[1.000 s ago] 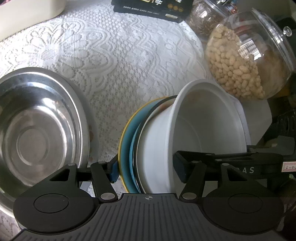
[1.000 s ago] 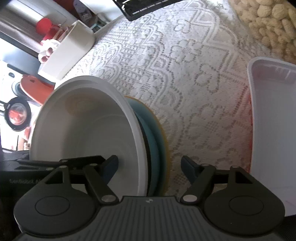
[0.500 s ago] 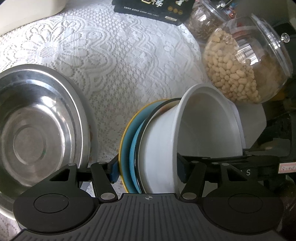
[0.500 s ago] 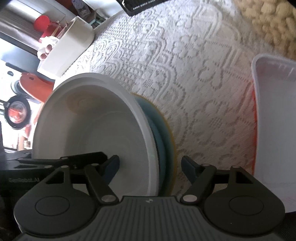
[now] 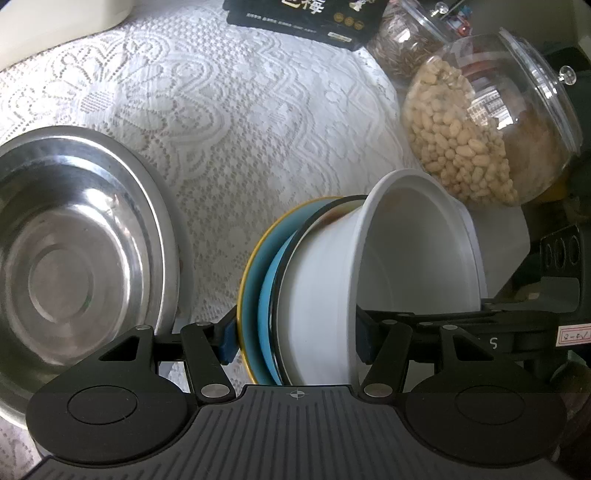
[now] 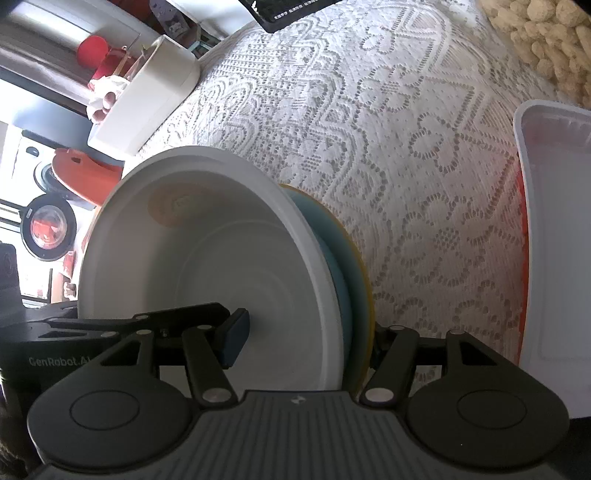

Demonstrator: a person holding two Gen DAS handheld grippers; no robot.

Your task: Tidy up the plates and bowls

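Note:
A stack of a white bowl, a dark-rimmed dish and a blue plate with a yellow rim is held on edge above the lace cloth. My left gripper is shut on the stack, one pad on the plate's back, one inside the bowl. My right gripper is shut on the same stack from the other side; the white bowl and the blue plate fill its jaws. A steel bowl lies to the left.
A glass jar of peanuts and a second jar stand at the right. A black box lies at the back. A white tray is at the right, a white container at the back left.
Both grippers have closed in on the stack: the right gripper's fingers now clamp bowl and plate. The stack has shifted slightly toward the steel bowl.

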